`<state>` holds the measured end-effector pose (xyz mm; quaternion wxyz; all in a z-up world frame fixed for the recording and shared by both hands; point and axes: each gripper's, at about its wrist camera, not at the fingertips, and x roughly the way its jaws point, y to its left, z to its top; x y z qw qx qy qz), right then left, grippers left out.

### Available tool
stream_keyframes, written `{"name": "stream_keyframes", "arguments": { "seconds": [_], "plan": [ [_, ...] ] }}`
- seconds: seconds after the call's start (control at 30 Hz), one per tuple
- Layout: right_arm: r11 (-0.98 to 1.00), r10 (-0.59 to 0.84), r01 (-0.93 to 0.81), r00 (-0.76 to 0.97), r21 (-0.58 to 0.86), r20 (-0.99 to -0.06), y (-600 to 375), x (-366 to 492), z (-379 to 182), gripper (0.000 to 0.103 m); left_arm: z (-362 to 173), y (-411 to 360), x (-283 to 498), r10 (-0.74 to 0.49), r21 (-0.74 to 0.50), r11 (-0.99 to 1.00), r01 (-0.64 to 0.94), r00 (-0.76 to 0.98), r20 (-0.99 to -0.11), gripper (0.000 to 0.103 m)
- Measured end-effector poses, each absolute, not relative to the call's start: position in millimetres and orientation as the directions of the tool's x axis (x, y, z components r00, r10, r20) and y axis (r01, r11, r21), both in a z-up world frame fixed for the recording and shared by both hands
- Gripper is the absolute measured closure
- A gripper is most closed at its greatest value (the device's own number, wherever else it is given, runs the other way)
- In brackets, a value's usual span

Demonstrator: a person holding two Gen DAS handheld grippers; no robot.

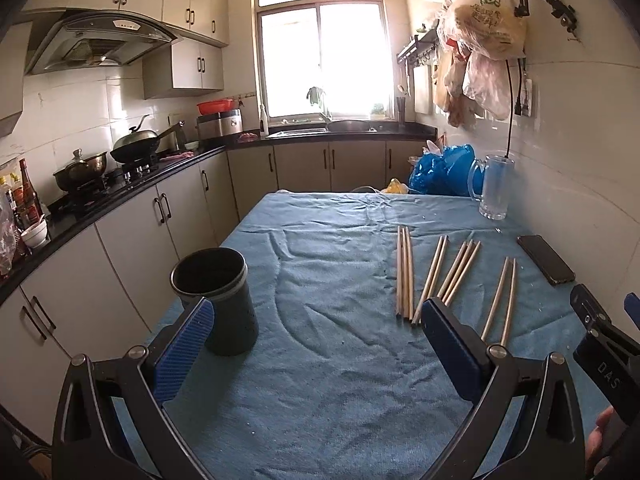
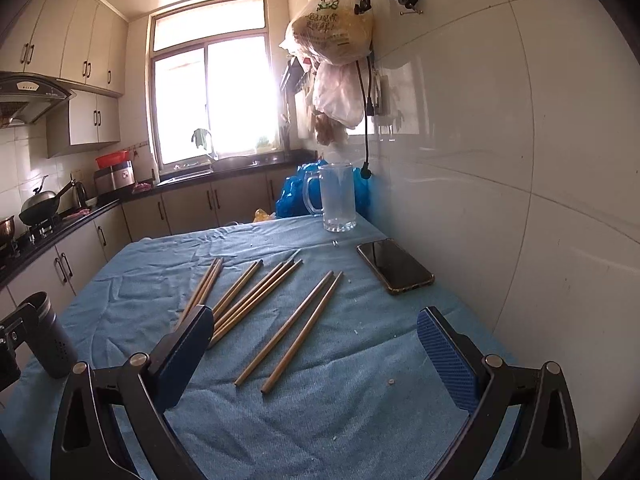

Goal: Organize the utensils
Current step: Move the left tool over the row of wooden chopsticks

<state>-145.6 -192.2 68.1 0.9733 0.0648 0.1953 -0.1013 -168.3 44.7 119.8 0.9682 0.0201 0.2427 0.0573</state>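
Both tongs were spread wide and empty: the left tongs (image 1: 316,312) just beside the dark holder (image 1: 216,300), the right tongs (image 2: 316,330) over the nearest chopsticks (image 2: 296,328). Nothing looked sorted yet; the next move likely called for pinching that loose pair off the blue-clothed surface (image 2: 320,420).

Readable only: "DAS" in pale letters on the black gripper arm (image 1: 608,374) at the right edge of the left wrist view. Green print on the plastic bag (image 2: 334,28) hanging on the wall above the glass mug (image 2: 336,198), too blurred to make out. Small marks on the range hood (image 1: 124,24), illegible.
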Motion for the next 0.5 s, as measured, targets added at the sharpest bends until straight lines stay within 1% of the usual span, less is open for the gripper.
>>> {"name": "stream_keyframes", "arguments": {
  "seconds": [0.2,0.5],
  "plan": [
    [0.971,-0.166,0.221,0.900,0.095,-0.404,-193.6,-145.5,64.9,0.000,115.4,45.3,-164.7,0.115,0.059,0.993,-0.099,0.863,-0.492,0.000],
    [0.970,-0.157,0.220,0.895,0.107,-0.419,-198.8,-145.6,59.8,0.000,109.9,39.8,-158.6,0.125,0.087,0.992,-0.093,0.851,-0.510,0.000]
  ]
}}
